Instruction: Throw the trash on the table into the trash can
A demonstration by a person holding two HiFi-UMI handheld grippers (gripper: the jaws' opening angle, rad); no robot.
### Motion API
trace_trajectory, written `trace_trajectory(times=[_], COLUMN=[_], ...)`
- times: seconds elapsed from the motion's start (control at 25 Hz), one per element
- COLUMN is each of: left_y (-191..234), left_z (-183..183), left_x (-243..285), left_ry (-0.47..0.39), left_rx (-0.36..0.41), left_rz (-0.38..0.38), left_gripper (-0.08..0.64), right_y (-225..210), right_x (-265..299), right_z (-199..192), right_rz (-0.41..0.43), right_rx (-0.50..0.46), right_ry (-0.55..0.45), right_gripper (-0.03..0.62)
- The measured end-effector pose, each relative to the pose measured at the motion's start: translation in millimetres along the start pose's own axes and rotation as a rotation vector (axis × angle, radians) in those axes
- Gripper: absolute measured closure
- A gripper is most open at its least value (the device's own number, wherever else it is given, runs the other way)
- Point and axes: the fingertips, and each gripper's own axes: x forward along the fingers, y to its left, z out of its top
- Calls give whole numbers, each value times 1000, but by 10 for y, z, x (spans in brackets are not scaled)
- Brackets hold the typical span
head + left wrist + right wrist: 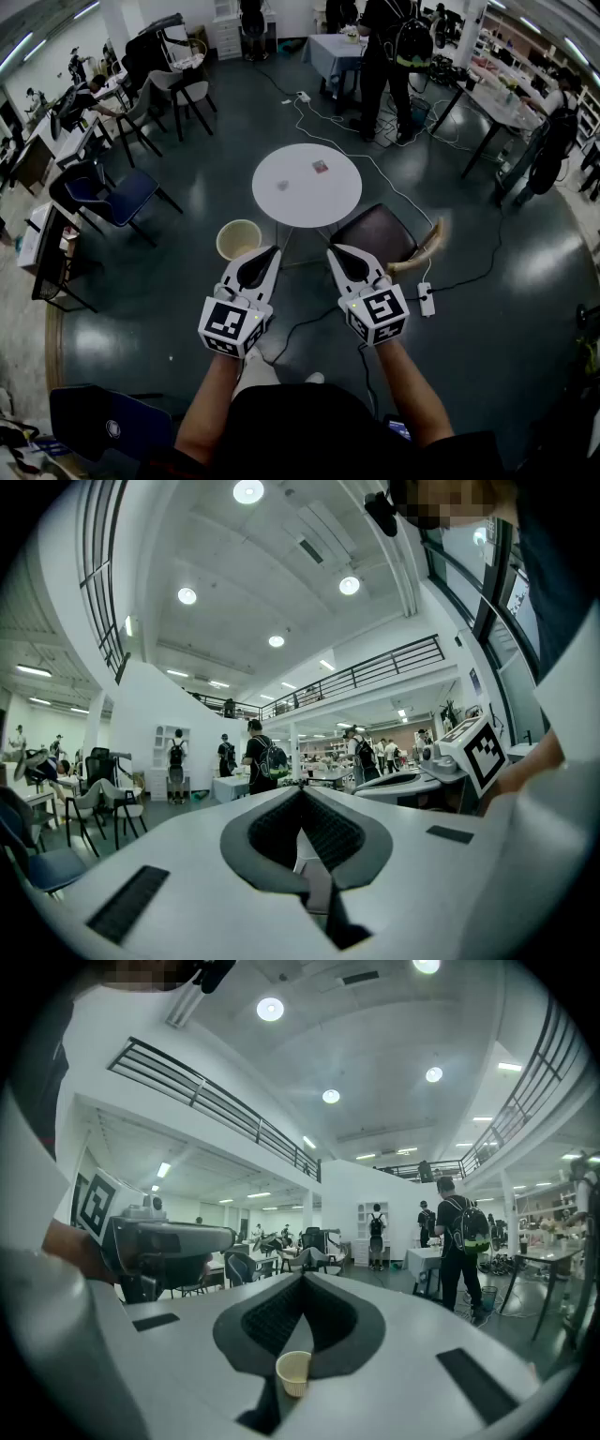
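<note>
1. Standing back from the round table (333, 202), holding both grippers level and side by side, with nothing picked up yet: the approach step, by the look of it.
2. Keeping the left gripper (270, 253) with its jaws pressed together and nothing between them.
3. Holding the right gripper (337, 253) likewise closed and empty (the small pale cup shape low in the right gripper view reads as the trash can seen through the gap under the tips, not a held thing).
4. Leaving 2 bits of trash on the tabletop, well apart from both grippers: 1 small reddish scrap (320, 167) toward the far side and 1 faint grey piece (282, 185) nearer the middle, both too small to identify.
5. Noting the trash can (223, 230) on the floor just beside the table's near-left edge, open top up, near the left gripper's tips.
6. Next, probably: step in past the dark chair (375, 234), open 1 pair of jaws, lower over a scrap and pinch it. Flat pieces likely to call for a low, careful approach.
</note>
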Motion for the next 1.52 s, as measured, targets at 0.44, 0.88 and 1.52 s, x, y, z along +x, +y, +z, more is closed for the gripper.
trace_trajectory(times=[0.44,0.88,1.52], left_y=[73,554,1870], left_z=[-40,-201,-221], left_x=[-35,124,651], left_ry=[23,30,25], left_rx=[-11,-34,-62], left_rz=[27,29,-20], left_gripper=[554,554,554], right_y=[28,19,-169], right_x=[83,614,1951], right_z=[-15,-64,137], right_rz=[4,6,-43], right_rx=[24,11,0], right_ry=[-10,11,31], right_gripper=[575,575,575])
